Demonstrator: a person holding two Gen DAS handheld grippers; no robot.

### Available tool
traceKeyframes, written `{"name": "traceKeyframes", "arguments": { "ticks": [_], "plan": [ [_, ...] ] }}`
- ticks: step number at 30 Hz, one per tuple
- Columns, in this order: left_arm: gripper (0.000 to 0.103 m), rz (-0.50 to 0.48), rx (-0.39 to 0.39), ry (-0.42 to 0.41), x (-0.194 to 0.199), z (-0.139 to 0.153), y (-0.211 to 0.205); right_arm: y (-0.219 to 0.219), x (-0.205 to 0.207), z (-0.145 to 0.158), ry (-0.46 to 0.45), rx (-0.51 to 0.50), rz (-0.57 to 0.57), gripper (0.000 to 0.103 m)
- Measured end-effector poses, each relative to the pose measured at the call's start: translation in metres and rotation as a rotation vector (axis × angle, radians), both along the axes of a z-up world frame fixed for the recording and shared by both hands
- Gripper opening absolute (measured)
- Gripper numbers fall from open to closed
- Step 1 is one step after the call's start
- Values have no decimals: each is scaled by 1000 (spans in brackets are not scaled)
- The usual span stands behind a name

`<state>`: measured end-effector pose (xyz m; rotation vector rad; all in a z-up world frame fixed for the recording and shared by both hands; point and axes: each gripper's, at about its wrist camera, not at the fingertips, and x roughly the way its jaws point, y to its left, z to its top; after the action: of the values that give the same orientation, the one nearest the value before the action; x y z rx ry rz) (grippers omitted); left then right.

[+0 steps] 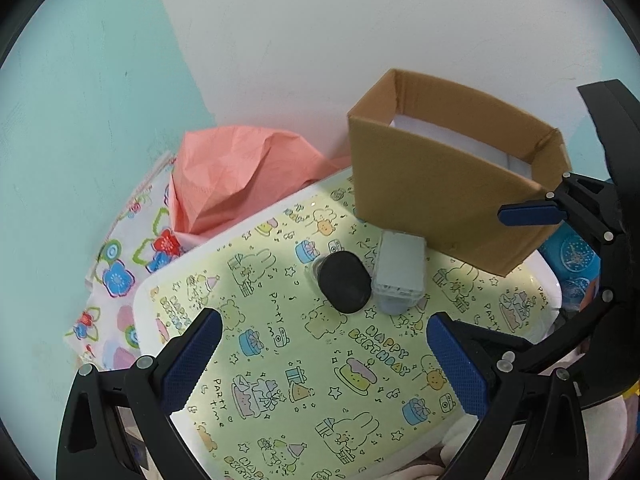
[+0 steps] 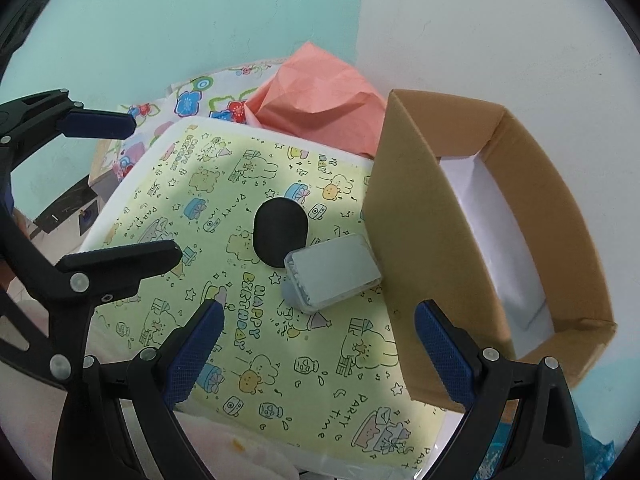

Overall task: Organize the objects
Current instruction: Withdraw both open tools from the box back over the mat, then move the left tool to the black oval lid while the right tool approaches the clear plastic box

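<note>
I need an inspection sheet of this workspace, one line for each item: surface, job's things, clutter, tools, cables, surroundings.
Surface: white table with yellow birthday-print cover.
Job's things: black oval plastic lid and grey-blue rectangular plastic case lie on the cover, touching; open brown cardboard box stands beside the case, and nothing shows in the visible part of its white inside.
Clutter: crumpled pink paper and flowered cloth behind the table.
Tools: left tool open, holding nothing; right tool open, holding nothing.
Cables: nothing seen.
Surroundings: turquoise and white wall.
</note>
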<state>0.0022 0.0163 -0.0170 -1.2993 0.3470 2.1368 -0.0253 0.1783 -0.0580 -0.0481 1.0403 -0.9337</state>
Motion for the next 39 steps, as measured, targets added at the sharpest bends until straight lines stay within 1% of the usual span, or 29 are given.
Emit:
{"name": "traceKeyframes", "arguments": {
  "ticks": [4, 9, 16, 21, 25, 31, 36, 39],
  "plan": [
    [103, -11, 9, -21, -5, -10, 0, -7, 2, -5, 5, 6, -4, 98],
    [103, -50, -9, -4, -6, -18, 5, -9, 8, -13, 56, -45, -2, 98],
    [103, -68, 0, -4, -10, -23, 2, -9, 15, -17, 59, -30, 0, 98],
    [103, -72, -9, -13, -13, -31, -2, -14, 18, -27, 58, 6, -24, 98],
    [103, -76, -8, -27, -16, -38, -4, -20, 17, -35, 58, 33, -66, 98],
    [103, -91, -10, -50, -25, -51, -2, -31, 12, -46, 30, 84, -122, 97],
    [103, -105, -8, -70, -30, -64, 2, -38, 11, -53, 14, 121, -148, 98],
    [103, -111, -4, -87, -33, -72, 4, -42, 10, -54, 5, 127, -165, 97]
  ]
}}
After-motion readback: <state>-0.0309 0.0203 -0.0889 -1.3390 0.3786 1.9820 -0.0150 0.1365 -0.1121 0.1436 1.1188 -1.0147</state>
